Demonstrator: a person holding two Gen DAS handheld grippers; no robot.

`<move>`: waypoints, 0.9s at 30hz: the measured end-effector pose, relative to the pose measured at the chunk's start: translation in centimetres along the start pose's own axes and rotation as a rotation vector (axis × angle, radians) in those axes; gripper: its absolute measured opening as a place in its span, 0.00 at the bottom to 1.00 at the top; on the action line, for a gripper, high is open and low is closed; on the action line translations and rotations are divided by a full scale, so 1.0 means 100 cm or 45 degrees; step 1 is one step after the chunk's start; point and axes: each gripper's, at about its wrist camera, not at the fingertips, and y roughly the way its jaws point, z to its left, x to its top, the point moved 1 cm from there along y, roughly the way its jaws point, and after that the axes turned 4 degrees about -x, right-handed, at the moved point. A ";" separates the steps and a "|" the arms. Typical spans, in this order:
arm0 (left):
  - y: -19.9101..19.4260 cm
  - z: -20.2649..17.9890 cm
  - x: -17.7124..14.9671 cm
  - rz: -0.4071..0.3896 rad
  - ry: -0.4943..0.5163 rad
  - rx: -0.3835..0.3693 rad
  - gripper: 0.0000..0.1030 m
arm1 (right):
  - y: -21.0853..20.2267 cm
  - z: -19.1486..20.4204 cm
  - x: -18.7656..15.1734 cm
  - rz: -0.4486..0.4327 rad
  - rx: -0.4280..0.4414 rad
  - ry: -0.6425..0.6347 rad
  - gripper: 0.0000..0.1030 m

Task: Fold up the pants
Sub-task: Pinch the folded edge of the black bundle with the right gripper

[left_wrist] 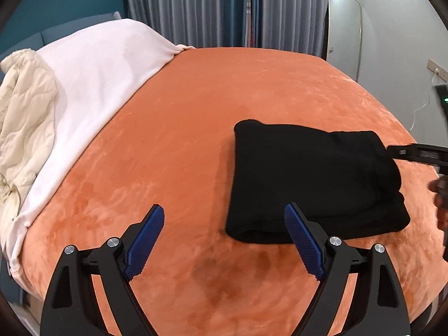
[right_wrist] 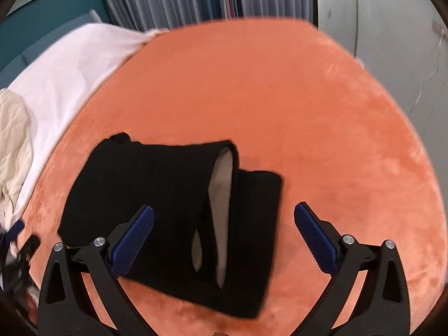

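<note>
**Pants nearly folded on the orange bed**

Your bed [left_wrist: 182,140] carries the black pants [left_wrist: 308,182], a soft, limp bundle near its right edge. Grip doubled edges, not single layers. Left gripper [left_wrist: 224,240] and right gripper [right_wrist: 224,240] both hang spread, empty.

Lighting even, moderately bright, soft shadows only. Left wrist view sharp; right wrist view motion-blurred throughout. Both show strong fisheye curvature with dark vignetted corners.
</note>
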 end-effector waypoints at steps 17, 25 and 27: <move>0.021 0.022 0.004 0.013 -0.050 -0.058 0.84 | 0.027 0.015 -0.004 0.073 -0.002 0.043 0.24; 0.022 0.012 0.009 0.002 -0.059 -0.059 0.84 | 0.005 0.002 -0.010 0.038 0.117 0.015 0.19; 0.022 0.007 0.008 0.007 -0.055 -0.065 0.84 | 0.017 0.001 -0.015 0.084 0.122 0.007 0.19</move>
